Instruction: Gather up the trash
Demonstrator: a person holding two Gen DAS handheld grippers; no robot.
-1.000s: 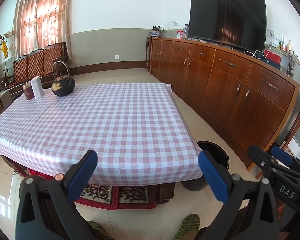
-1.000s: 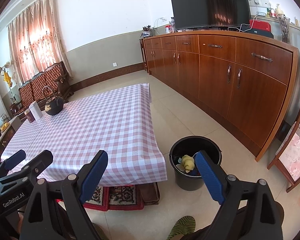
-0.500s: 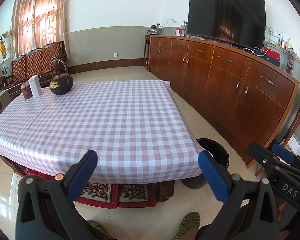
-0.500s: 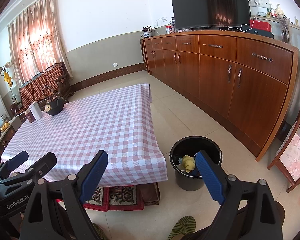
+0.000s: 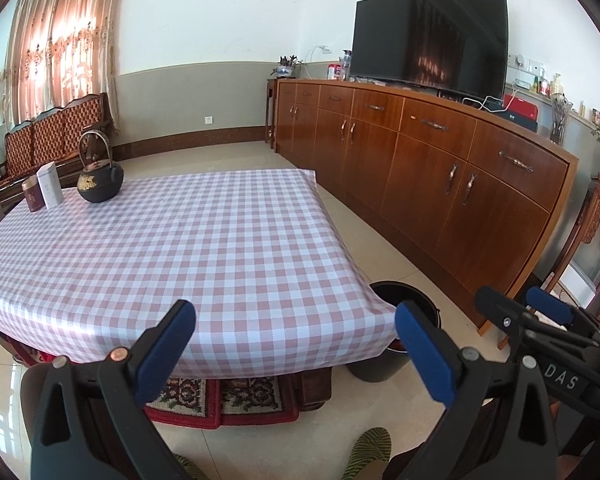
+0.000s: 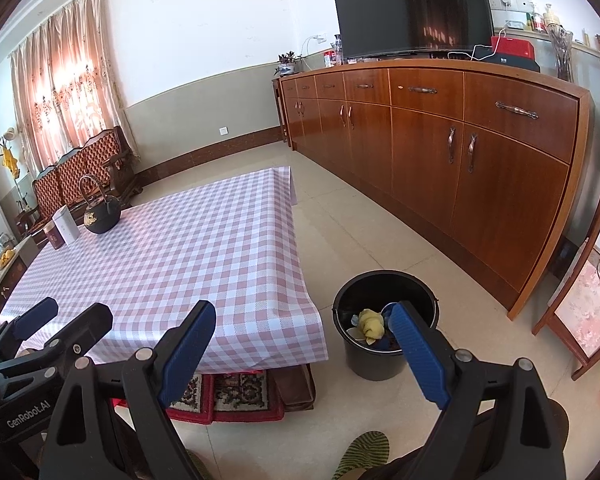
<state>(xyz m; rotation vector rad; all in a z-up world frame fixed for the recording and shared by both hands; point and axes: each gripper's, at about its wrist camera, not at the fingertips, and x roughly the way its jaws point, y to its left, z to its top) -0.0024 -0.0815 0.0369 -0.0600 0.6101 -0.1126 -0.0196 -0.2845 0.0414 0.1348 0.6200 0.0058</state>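
Holding both tools back from the near edge of the worktop [image 5: 204, 248], we have the left hand-held gripper [image 5: 296, 344] released, its blue pads spread wide with nothing between them, and the right hand-held gripper [image 6: 304, 344] equally spread and empty. The trash we can see already sits in the black bucket [image 6: 384, 320] on the floor just right of the worktop's near corner: a crumpled yellow wad [image 6: 370, 322] among pale and blue scraps.

We judge the main risk to be a false finish. No loose litter shows on the checked cloth, so reaching out could only disturb the keepers at the far left, the iron teapot [image 5: 100, 178] and two tins [image 5: 44, 192]. A low sweep past the corner could also snag the hanging cloth or tip the light bucket.

The cloth looks like glossy, slick vinyl, flat with a draped hem. The bucket is round, thin-walled plastic with a wire bail. The teapot is squat, matte and heavy. The floor tiles are polished and smooth.
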